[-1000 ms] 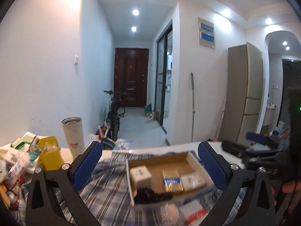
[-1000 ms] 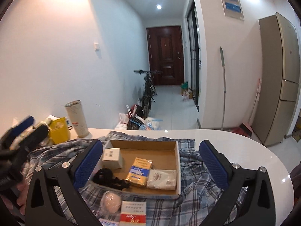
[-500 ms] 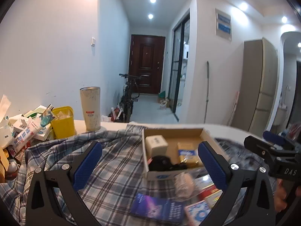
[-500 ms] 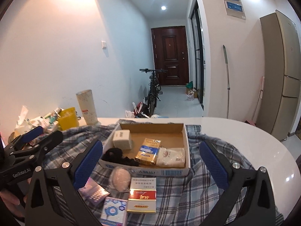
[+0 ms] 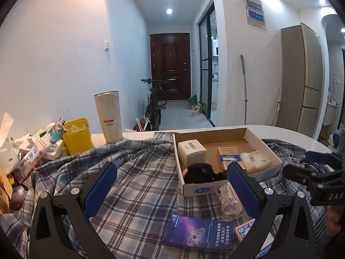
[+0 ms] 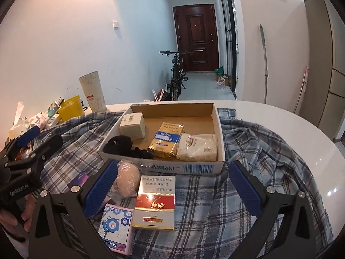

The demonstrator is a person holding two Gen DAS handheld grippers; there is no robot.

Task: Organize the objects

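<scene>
An open cardboard box (image 6: 217, 129) sits on a plaid shirt (image 6: 258, 151) on the white table (image 6: 301, 133). It holds a white carton (image 6: 132, 125), a gold packet (image 6: 167, 140), a white pouch (image 6: 197, 146) and a black bundle (image 6: 120, 145). In front lie a red-and-white pack (image 6: 155, 200), a wrapped pink ball (image 6: 127, 178), a blue-patterned tissue pack (image 6: 115, 226) and a purple box (image 5: 198, 234). My right gripper (image 6: 172, 187) is open and empty above these loose items. My left gripper (image 5: 172, 185) is open and empty over the shirt, left of the box (image 5: 267, 149).
A tall speckled tumbler (image 5: 108, 116), a yellow tub (image 5: 77, 136) and a heap of packets (image 5: 32, 151) stand at the table's left. The table's rounded edge runs along the right (image 6: 323, 142). A hallway with a bicycle (image 5: 155, 103) lies beyond.
Both grippers have drawn back toward me and tipped down. The loose items in front of the box have come into view. Both stay open and empty.
</scene>
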